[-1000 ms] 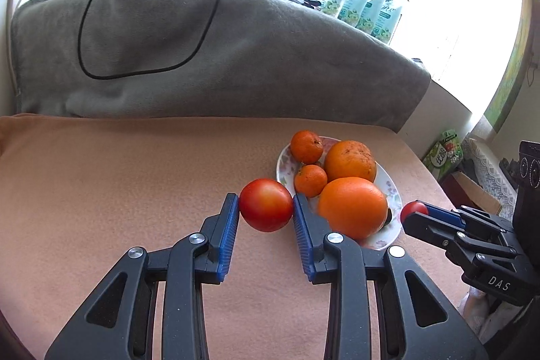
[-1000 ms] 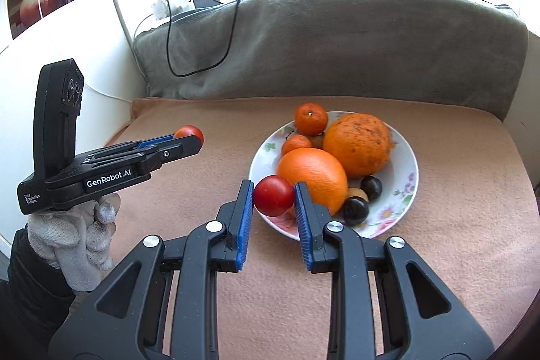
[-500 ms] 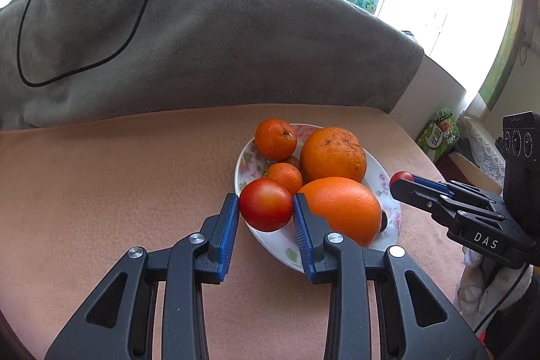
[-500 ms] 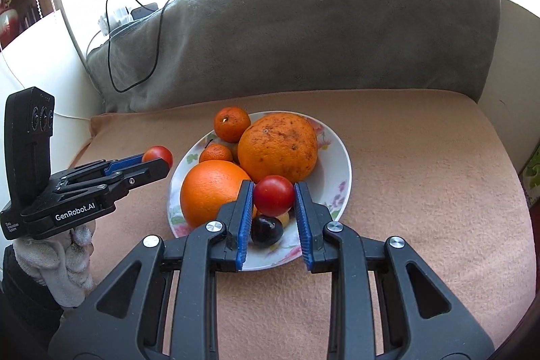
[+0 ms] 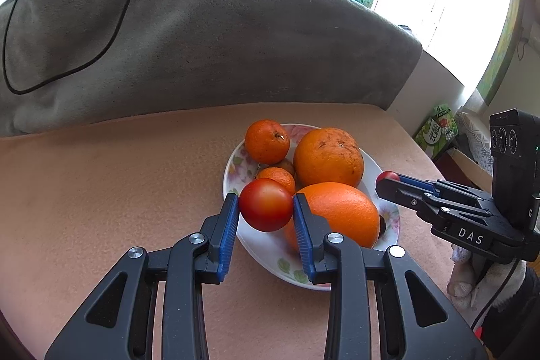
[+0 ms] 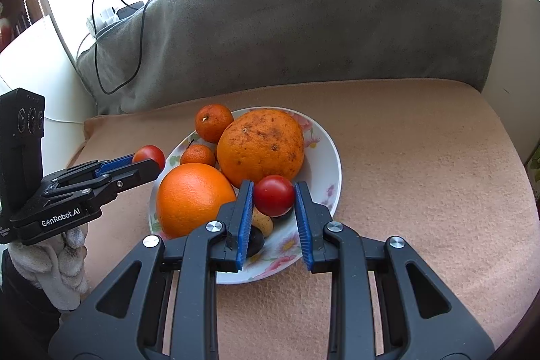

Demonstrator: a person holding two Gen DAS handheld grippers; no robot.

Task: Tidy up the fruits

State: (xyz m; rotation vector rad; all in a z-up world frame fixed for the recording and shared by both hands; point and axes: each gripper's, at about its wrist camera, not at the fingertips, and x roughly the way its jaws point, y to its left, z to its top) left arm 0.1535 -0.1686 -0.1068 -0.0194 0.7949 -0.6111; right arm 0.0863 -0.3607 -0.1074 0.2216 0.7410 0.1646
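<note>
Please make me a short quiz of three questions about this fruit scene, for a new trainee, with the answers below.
1. True or false: the left gripper is shut on a red tomato.
2. Where does the small red tomato in the right gripper hang? A. over the plate B. over the grey cushion C. over the bare cloth
3. Fill in: the speckled orange lies ____ the plate.

Key: 1 true; 2 A; 3 on.
</note>
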